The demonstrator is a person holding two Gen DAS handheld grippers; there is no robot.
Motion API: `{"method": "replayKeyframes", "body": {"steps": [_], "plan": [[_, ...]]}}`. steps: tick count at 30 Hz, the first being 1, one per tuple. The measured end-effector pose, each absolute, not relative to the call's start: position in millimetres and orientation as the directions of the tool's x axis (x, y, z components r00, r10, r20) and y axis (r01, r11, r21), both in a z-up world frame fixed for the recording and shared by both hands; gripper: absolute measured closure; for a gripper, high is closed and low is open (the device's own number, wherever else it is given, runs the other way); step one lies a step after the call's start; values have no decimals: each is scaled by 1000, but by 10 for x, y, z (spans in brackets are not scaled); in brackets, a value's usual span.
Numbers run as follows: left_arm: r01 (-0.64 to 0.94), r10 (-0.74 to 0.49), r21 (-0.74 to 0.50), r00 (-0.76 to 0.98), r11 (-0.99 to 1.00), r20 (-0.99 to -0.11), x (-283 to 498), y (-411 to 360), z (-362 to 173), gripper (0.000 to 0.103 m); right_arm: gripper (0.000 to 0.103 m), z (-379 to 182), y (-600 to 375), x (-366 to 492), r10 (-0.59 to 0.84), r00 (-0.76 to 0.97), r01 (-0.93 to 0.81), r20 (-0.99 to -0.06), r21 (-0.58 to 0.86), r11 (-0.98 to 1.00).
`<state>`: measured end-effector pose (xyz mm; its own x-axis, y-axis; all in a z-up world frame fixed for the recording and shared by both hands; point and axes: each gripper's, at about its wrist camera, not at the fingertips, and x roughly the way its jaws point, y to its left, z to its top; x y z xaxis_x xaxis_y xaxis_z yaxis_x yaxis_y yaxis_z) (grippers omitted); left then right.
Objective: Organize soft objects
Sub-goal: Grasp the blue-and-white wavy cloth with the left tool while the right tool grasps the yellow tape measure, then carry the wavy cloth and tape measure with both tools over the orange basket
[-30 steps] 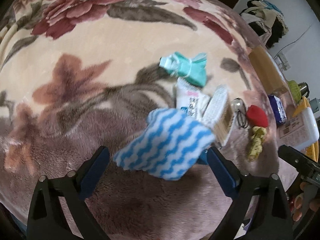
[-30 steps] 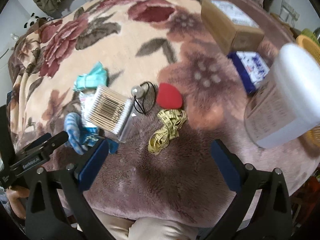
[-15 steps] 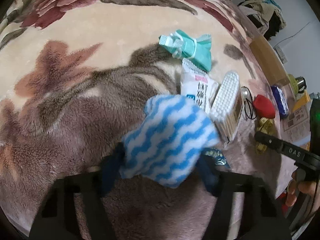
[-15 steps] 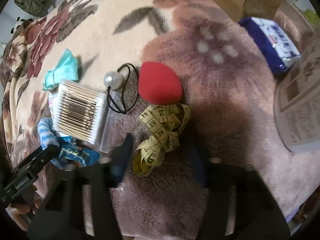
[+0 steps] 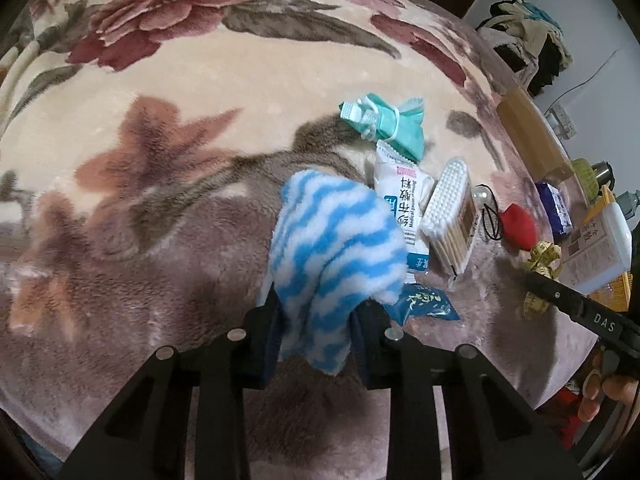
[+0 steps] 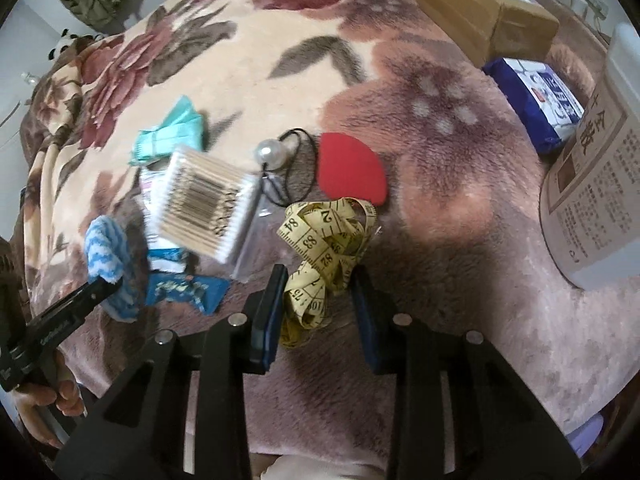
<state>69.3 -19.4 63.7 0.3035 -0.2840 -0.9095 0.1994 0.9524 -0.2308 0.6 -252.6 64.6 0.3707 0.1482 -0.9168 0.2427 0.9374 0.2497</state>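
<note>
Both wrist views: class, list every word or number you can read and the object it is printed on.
"84", "83", "82", "2": yellow measuring tape.
"DAS": right gripper's arm.
"Medical": white sachet; its Chinese print is too blurred.
Barcode digits: cotton swab pack, unreadable.
White jug label: too small.

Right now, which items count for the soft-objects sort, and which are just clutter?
In play:
- fluffy blue-and-white striped cloth, gripped in the left claw
- tangled yellow measuring tape, between the right claw fingers
- red teardrop makeup sponge
- folded teal face mask

Lying about:
- clear pack of cotton swabs
- brown cardboard box
- large white labelled jug
</note>
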Motion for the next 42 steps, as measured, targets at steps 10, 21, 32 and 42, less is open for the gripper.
{"method": "replayKeyframes", "body": {"steps": [10, 21, 32, 42], "plan": [[222, -272, -209, 309, 952, -911, 515, -289, 832, 73, 70, 863, -2315, -121, 161, 404, 191, -900, 255, 948], [268, -285, -205, 307, 941, -908, 366, -575, 970, 73, 70, 1039, -2326, -328, 166, 423, 176, -891, 260, 949], [317, -291, -185, 327, 930, -899, 318, -900, 1173, 73, 70, 1162, -2474, -449, 158, 446, 186, -881, 264, 946], [380, -311, -169, 354, 909, -882, 343, -1298, 1457, 73, 70, 1453, -2728, -521, 135, 498, 200, -856, 265, 943]]}}
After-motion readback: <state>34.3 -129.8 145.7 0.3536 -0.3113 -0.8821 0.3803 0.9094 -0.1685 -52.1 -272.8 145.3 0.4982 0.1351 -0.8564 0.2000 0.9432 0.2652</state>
